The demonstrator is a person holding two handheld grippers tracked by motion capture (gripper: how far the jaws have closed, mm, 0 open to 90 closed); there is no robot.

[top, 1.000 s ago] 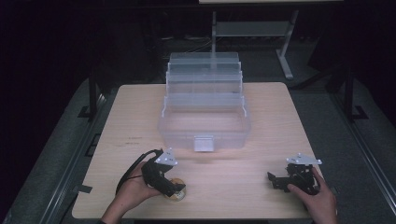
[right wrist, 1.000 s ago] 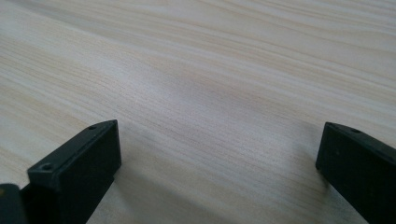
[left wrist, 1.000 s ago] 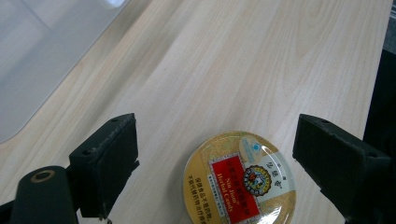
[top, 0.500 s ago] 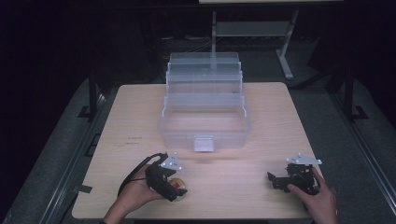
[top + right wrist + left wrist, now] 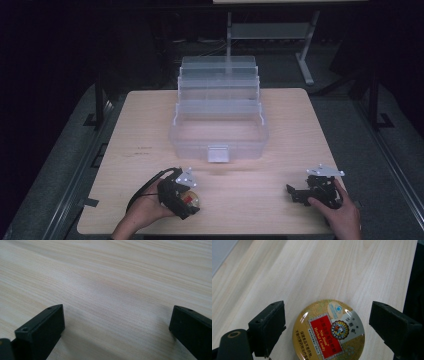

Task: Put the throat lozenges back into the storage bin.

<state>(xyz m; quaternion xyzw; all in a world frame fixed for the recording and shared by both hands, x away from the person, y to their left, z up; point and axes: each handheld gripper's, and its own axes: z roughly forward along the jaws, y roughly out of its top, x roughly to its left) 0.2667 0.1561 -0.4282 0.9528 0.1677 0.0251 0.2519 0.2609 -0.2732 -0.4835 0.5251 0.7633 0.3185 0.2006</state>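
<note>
Nearest the person, the round candy tin (image 5: 329, 331) lies flat on the table (image 5: 260, 200), well in front of the clear tiered box (image 5: 219, 120), which serves as landmark. Compared with a second ago, the left gripper (image 5: 186, 197) has been shifted onto the tin; its fingers (image 5: 268, 326) are spread apart on either side, not yet touching it, so a grasp is judged imminent. To the tin's right, equally short of the box, the right gripper (image 5: 300, 194) is rested with fingers (image 5: 41, 332) open over bare wood.

Clear plastic tiered organiser box (image 5: 218, 120), opened, at far centre of light wooden table (image 5: 290, 125); metal stand (image 5: 270, 35) beyond.
</note>
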